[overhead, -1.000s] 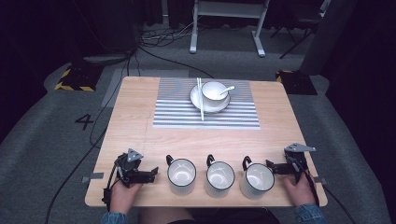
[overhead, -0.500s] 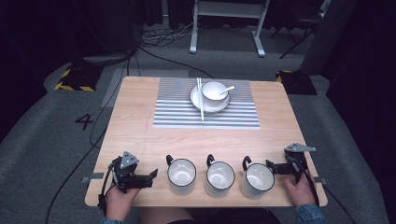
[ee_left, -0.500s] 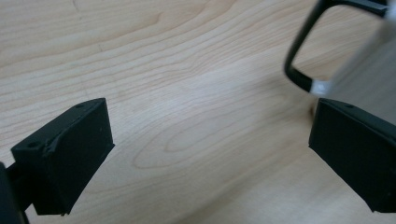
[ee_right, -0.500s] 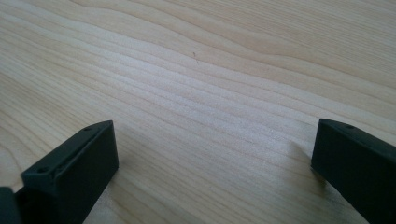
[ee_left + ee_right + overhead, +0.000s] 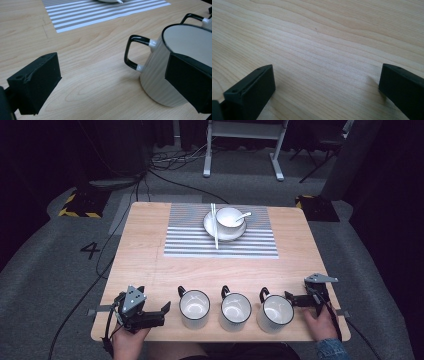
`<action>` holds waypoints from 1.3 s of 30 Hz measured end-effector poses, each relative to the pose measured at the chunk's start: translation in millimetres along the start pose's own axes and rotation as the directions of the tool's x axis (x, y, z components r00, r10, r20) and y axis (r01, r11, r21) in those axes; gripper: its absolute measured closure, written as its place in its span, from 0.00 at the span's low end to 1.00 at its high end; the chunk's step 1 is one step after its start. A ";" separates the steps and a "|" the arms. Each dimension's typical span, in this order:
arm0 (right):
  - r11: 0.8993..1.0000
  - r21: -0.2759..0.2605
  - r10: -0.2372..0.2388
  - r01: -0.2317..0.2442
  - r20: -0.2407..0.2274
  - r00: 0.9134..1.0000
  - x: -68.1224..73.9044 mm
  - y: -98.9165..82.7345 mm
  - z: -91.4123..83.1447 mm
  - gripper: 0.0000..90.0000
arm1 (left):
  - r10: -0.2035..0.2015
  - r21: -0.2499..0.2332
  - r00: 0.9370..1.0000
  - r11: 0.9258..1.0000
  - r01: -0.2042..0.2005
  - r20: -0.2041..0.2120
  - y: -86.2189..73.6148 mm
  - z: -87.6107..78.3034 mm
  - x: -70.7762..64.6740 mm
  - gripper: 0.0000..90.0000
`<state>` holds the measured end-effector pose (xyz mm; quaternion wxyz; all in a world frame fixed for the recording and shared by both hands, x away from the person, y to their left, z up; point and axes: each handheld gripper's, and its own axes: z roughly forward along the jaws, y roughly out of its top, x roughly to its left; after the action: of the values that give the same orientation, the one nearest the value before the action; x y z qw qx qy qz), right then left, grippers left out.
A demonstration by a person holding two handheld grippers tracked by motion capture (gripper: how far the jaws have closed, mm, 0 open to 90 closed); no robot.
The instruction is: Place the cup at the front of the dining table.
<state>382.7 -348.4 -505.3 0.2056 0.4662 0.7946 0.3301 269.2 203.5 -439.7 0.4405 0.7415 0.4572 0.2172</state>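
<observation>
Mugs (image 5: pixel 235 308) fill the high view; right claw (image 5: pixel 327 92) faces bare table (image 5: pixel 324 37).

Three mugs stand in a row along the lower edge of the tabletop (image 5: pixel 145 250): left mug (image 5: pixel 194 307), middle mug (image 5: pixel 235 310), right mug (image 5: pixel 275 313). The left tool (image 5: pixel 165 312) lies at lower left beside the left mug, the right tool (image 5: pixel 289 298) at lower right beside the right mug. In the upper centre, a placemat (image 5: pixel 190 240) carries a plate (image 5: pixel 212 227) holding a bowl (image 5: pixel 229 217) with a spoon (image 5: pixel 243 215); chopsticks (image 5: pixel 214 226) lie across the plate's left side.
</observation>
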 end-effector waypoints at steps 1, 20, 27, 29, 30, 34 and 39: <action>1.000 0.000 0.000 0.000 0.000 1.000 0.0 0.0 0.0 0.01 | 0.000 0.000 1.000 1.000 0.000 0.000 0.0 0.0 0.0 0.01; 1.000 0.000 0.000 0.000 0.000 1.000 0.0 0.0 0.0 0.01 | 0.039 -0.033 0.998 0.999 -0.038 0.042 13.3 -9.5 -31.8 0.01; 1.000 0.001 0.002 -0.002 0.000 1.000 0.2 0.1 -0.1 0.01 | 0.054 -0.020 0.995 0.998 -0.052 0.088 14.5 -2.6 -42.5 0.01; 1.000 0.001 0.002 -0.002 0.000 1.000 0.1 0.0 -0.1 0.01 | 0.062 -0.012 0.992 0.998 -0.061 0.107 15.2 -0.9 -46.9 0.01; 1.000 0.001 0.003 -0.003 0.000 1.000 0.3 0.1 -0.1 0.01 | 0.067 -0.014 0.991 0.998 -0.065 0.116 15.2 0.1 -49.0 0.00; 1.000 0.001 0.001 -0.001 0.000 1.000 0.1 0.1 -0.1 0.01 | 0.077 -0.013 0.987 0.997 -0.076 0.144 15.9 3.1 -57.1 0.00; 1.000 0.001 0.000 0.000 0.000 1.000 0.0 0.0 0.0 0.01 | 0.106 0.000 0.976 0.994 -0.108 0.190 16.8 7.3 -70.6 0.00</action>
<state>382.7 -348.4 -505.2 0.2055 0.4664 0.7946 0.3299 248.2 135.5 -423.5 0.4660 0.7845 0.3737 0.1664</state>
